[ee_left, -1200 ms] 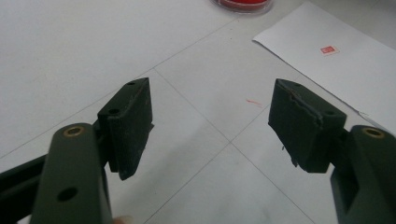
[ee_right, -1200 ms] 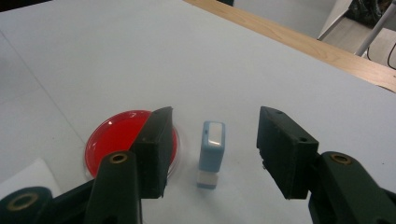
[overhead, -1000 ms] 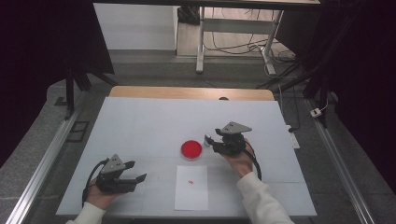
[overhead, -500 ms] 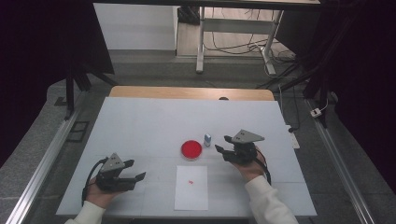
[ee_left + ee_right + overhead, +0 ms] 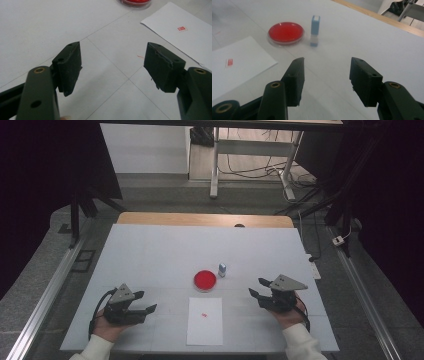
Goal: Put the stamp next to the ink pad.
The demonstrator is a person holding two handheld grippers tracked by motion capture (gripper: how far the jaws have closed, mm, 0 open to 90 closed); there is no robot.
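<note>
Since the earlier frames our right gripper (image 5: 258, 287) has drawn back from beside the red dish toward the right side of the tabletop (image 5: 150, 250), leaving a small stamp block (image 5: 222, 269) standing uncovered next to the dish; our left gripper (image 5: 145, 302) has kept its place.

Going from left to right in the high view: the left gripper rests near the front left of the tabletop, its jaws standing apart with nothing between them; in the left gripper view we see bare white surface in the gap. Next comes the sheet of white paper (image 5: 205, 321) lying flat at the front middle, bearing one small red square mark (image 5: 204, 314). Just behind it sits the round dish (image 5: 205, 280), shallow, clear-rimmed and filled with bright red. Just beside the dish on its right stands the stamp block, upright, small and rectangular, with a pale blue upper part and a white lower part; in the right gripper view (image 5: 315, 31) it stands close to the dish rim, though we cannot tell if they touch. Farthest right is the right gripper, well apart from the block, jaws spread and empty, pointing back toward the dish.
</note>
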